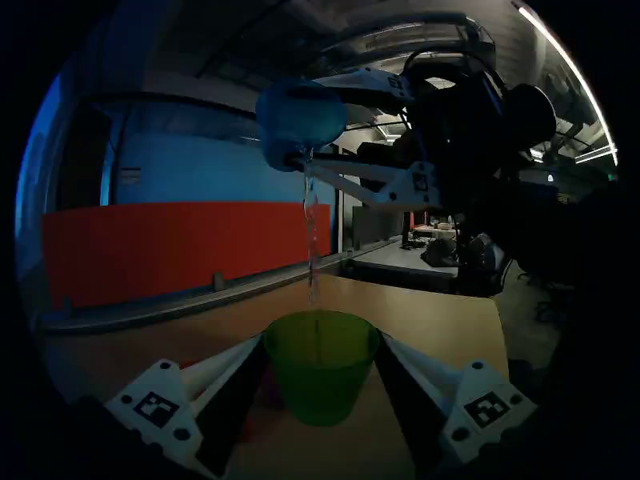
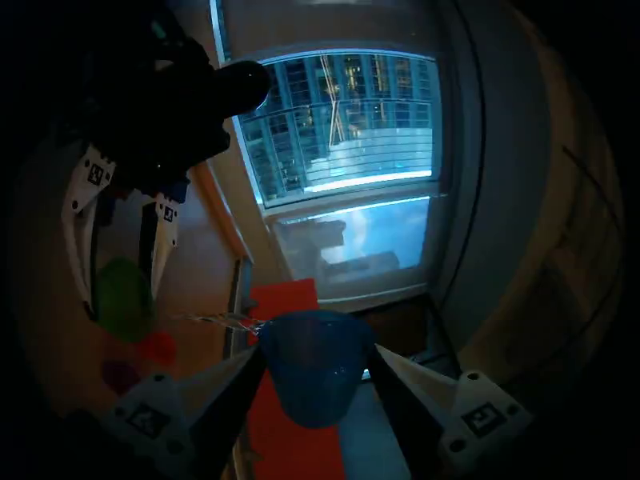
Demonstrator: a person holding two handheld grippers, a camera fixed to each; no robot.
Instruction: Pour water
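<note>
Both sets of jaws are closed on cups. In the left gripper view, my left jaws pinch the upright green cup over the wooden surface, and a thin water stream falls into it from the tilted blue cup above. In the right gripper view, my right jaws clamp that blue cup, with water spilling off its rim.

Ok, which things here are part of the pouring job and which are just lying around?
In the job: blue cup, tilted and pouring; water stream; green cup catching it.
Lying about: small red object and purple object on the table; red partition behind.
</note>
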